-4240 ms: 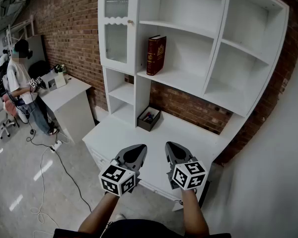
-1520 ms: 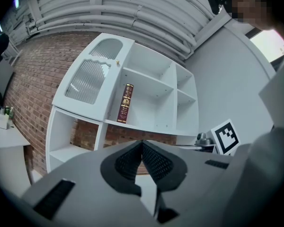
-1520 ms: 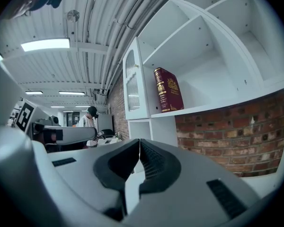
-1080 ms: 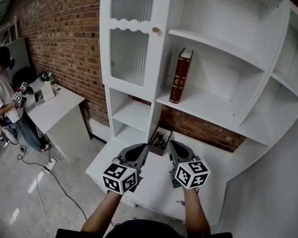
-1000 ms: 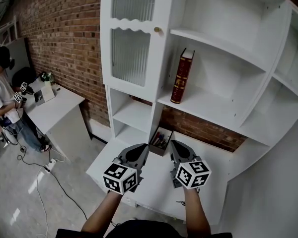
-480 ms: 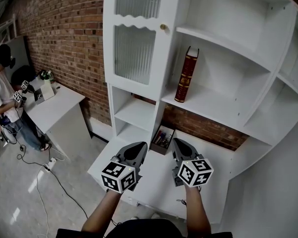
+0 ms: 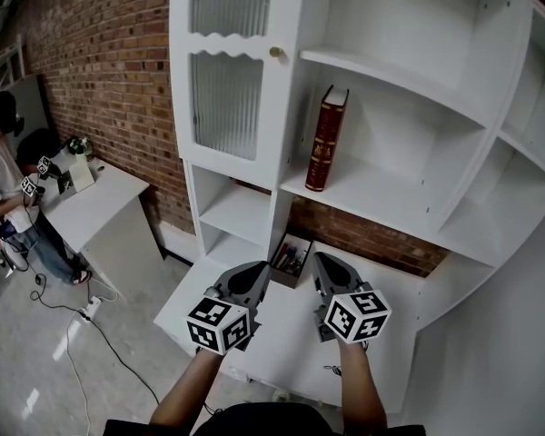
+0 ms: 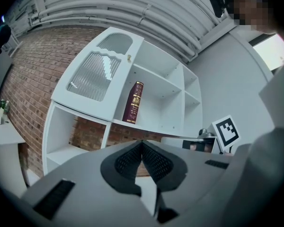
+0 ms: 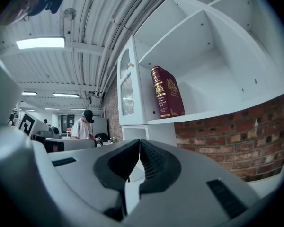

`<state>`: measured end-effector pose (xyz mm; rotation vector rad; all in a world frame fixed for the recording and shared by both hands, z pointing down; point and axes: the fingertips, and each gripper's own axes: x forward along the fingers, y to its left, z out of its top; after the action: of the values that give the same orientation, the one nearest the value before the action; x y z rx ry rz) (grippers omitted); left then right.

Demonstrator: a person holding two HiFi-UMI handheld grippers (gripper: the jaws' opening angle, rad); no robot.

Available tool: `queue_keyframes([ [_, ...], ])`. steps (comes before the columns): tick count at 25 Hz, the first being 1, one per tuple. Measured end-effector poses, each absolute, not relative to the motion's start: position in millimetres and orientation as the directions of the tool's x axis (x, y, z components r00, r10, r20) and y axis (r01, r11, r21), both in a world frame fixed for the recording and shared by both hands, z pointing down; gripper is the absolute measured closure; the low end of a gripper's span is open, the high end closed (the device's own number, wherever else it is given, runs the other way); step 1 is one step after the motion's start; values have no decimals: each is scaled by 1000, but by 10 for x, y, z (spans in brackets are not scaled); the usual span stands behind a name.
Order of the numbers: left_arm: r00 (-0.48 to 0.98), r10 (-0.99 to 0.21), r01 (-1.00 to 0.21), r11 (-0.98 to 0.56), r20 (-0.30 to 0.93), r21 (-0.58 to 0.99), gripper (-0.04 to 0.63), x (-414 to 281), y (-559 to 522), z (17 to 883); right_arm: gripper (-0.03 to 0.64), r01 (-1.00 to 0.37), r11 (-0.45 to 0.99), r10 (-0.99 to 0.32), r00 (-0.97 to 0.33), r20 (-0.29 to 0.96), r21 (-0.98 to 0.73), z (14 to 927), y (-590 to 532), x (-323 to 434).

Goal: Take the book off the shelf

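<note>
Book (image 7: 325, 139) on shelf (image 7: 381, 193), box (image 7: 285, 274) on desk (image 7: 400, 291) below

The grey left gripper (image 7: 256, 271) and right gripper (image 7: 322, 263) each have dark ribbed jaws and a black-and-white marker cube (image 7: 218, 325).

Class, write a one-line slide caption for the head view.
Left gripper and right gripper, both shut and empty, below the dark red book standing on the white shelf.

No readable text; book (image 7: 326, 139) spine print too small.
</note>
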<state>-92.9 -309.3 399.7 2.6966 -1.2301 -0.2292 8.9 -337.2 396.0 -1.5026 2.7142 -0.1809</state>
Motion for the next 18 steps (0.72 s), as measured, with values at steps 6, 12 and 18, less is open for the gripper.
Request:
queue_keyframes([
  [6, 644, -761, -737, -646, -83, 198, 580, -752, -3246, 3898, 597, -833, 543, -836, -548, 27, -109, 3939, -3486, 197],
  [12, 637, -765, -744, -643, -100, 182, 580, -593, -3424, 3796, 597, -823, 560, -825, -564, 22, -99, 3890, -3593, 312],
  [18, 616, -778, -758, -628, -121, 176, 580, -462, -3627, 3642, 597, -818, 569, -820, -572, 24, -88, 3866, -3698, 417],
])
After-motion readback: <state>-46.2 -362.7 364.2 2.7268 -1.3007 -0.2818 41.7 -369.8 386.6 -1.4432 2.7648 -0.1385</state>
